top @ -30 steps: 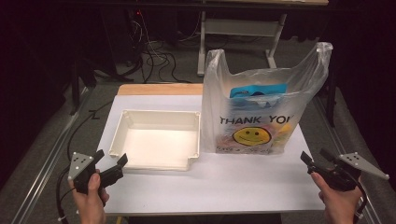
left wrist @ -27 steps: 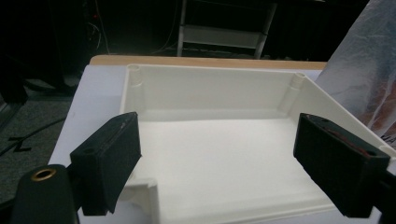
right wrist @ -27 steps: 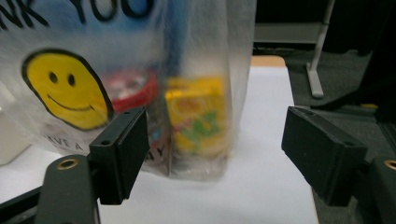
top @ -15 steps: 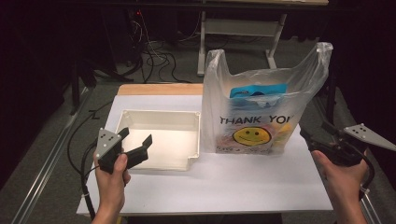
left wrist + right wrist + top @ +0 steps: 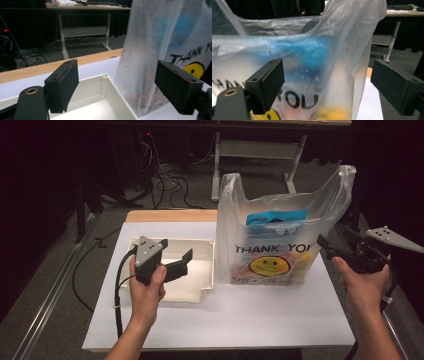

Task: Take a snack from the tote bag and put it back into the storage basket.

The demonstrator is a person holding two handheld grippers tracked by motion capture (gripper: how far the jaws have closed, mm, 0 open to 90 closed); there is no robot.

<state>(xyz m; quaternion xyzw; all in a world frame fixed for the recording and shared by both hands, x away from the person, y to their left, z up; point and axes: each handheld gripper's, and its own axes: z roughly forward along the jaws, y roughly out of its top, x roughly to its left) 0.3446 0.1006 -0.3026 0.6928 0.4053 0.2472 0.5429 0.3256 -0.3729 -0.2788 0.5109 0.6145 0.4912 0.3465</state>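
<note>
So both claws are gaping, empty: left claw (image 5: 186, 262) over the tray (image 5: 205, 270), right claw (image 5: 326, 245), just opened wider, maybe brushing the bag (image 5: 270, 235).

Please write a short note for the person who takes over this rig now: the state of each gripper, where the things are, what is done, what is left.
Left gripper: open, empty, above the white tray, aimed at the plastic bag.
Right gripper: jaws just opened wide, empty, close to the bag's right side, not touching it.
The bag stands upright on the white table, right of the tray, with a blue packet and other items inside.
Done: nothing taken out; the tray looks empty.
Left: probably grip the bag and move its contents to the tray.
</note>
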